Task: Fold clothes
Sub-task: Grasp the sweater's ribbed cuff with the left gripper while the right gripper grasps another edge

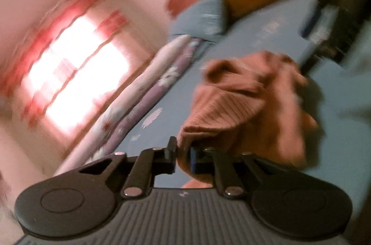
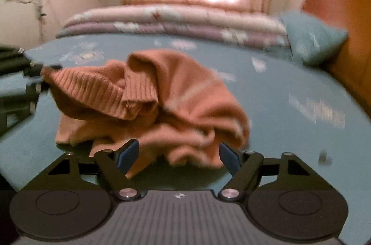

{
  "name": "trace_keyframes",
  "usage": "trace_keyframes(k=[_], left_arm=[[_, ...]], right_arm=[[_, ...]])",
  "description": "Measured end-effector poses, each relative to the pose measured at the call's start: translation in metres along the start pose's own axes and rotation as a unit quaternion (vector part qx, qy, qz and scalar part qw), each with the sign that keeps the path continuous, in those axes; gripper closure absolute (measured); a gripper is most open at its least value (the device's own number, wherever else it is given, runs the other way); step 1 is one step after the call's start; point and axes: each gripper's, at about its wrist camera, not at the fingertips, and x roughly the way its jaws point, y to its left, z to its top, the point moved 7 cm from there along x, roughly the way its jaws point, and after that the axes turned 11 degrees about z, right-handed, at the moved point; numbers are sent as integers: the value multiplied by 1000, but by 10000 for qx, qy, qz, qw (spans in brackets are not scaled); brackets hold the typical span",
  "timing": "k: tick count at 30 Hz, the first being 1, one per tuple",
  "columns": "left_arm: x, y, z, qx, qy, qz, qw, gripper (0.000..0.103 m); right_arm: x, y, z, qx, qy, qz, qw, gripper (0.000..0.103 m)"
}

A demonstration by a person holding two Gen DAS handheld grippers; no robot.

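Gripping sweater hem w/ left gripper.

L gripper: jaws pinched tight on the ribbed hem of the sweater, cloth drawn up taut from them; view rolled hard to one side. In the right wrist view it sits at far left, gripping that same hem. R gripper: jaws wide apart, tilted down, a bunched fold between them, pads not pressing it.
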Motion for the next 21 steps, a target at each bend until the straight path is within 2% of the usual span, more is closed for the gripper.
trace_keyframes(k=[3, 8, 9, 15, 17, 18, 19, 21], left_arm=[[14, 29, 5, -610, 133, 118, 9980, 95], [30, 54, 5, -1127, 236, 233, 9931, 95], [33, 57, 3, -1215, 275, 223, 9920, 95], [35, 61, -12, -1417, 409, 151, 9889, 95], [34, 62, -17, -1483, 468, 126, 9878, 95], [35, 64, -19, -1490, 494, 128, 9875, 95], [35, 63, -21, -1508, 519, 110, 9871, 95], [33, 60, -24, -1519, 552, 98, 9868, 95]], right_arm=[[7, -1, 11, -518, 3, -87, 9986, 25], [31, -2, 27, -1326, 93, -131, 9910, 32], [39, -1, 28, -1460, 174, -134, 9890, 37], [81, 12, 31, -2189, 368, -272, 9747, 41], [90, 16, 32, -2339, 483, -400, 9702, 57], [92, 15, 33, -2300, 565, -484, 9703, 75], [89, 12, 35, -2121, 589, -462, 9744, 83], [83, 4, 40, -1710, 610, -371, 9827, 85]])
